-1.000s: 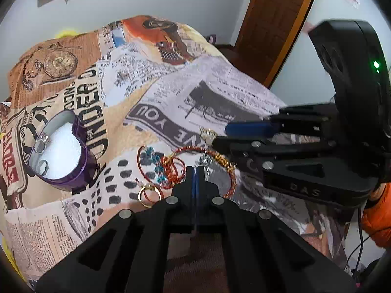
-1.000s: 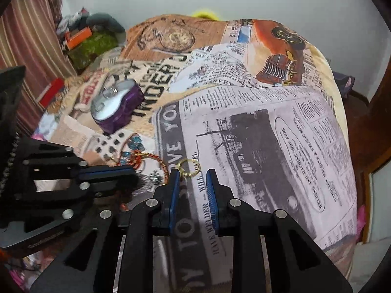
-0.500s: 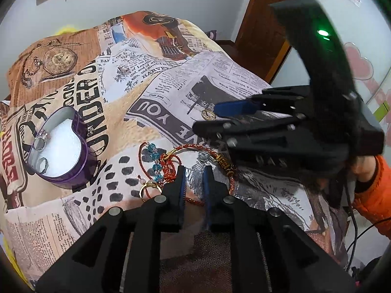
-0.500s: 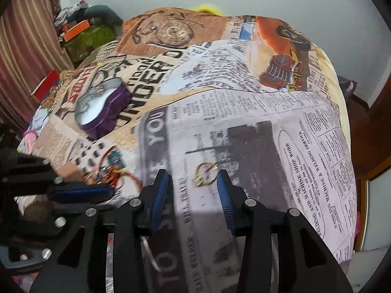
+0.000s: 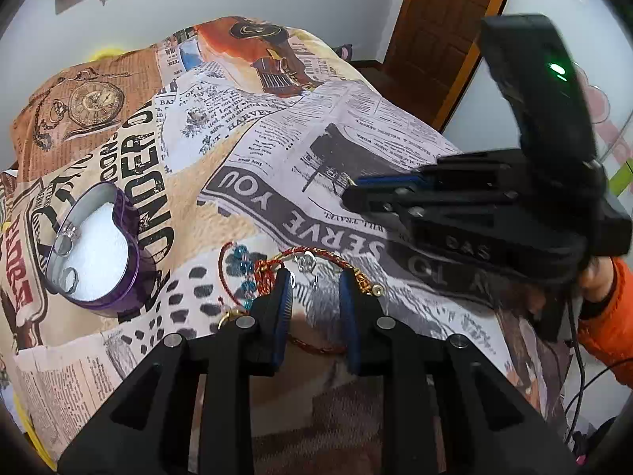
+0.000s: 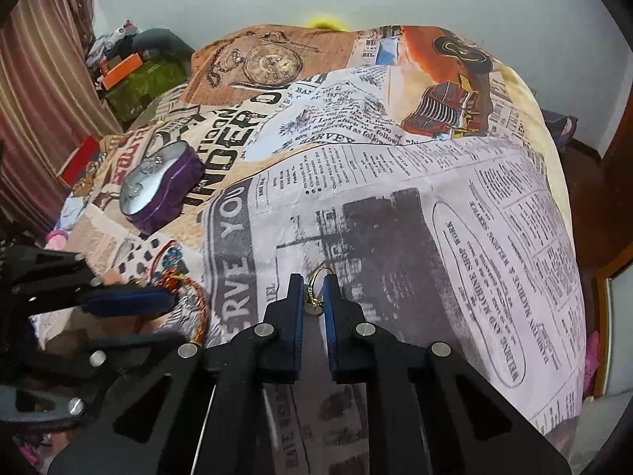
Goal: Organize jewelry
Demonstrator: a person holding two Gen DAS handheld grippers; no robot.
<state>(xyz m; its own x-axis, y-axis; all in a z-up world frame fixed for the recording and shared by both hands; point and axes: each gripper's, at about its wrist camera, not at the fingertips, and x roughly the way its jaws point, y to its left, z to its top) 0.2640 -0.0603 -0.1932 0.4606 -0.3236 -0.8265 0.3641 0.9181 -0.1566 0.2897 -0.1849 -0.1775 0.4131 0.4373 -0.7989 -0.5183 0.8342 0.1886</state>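
Observation:
My right gripper point(image 6: 312, 283) is shut on a gold ring point(image 6: 319, 272), pinched upright between its blue pads just above the newspaper-print bedspread. My left gripper point(image 5: 315, 289) hovers over a tangle of jewelry, jaws opening, and its pads press on nothing. A red-and-gold cord bracelet point(image 5: 328, 255) and a small silver piece point(image 5: 306, 263) lie between and just ahead of its tips. A red cord with blue beads point(image 5: 241, 261) and another gold ring point(image 5: 227, 316) lie to the left. The purple heart-shaped tin point(image 5: 132, 233) holds silver rings point(image 5: 65, 237) on white foam.
The bedspread point(image 6: 435, 182) slopes away on all sides. A wooden door point(image 5: 435, 31) stands at the back right. Boxes and clothes point(image 6: 126, 67) are piled beyond the bed's left side. A hand in an orange sleeve point(image 5: 609, 316) holds the right gripper point(image 5: 356, 194).
My left jaws went from shut to apart over the bracelet. My right jaws widened around the gold ring, then closed on it.

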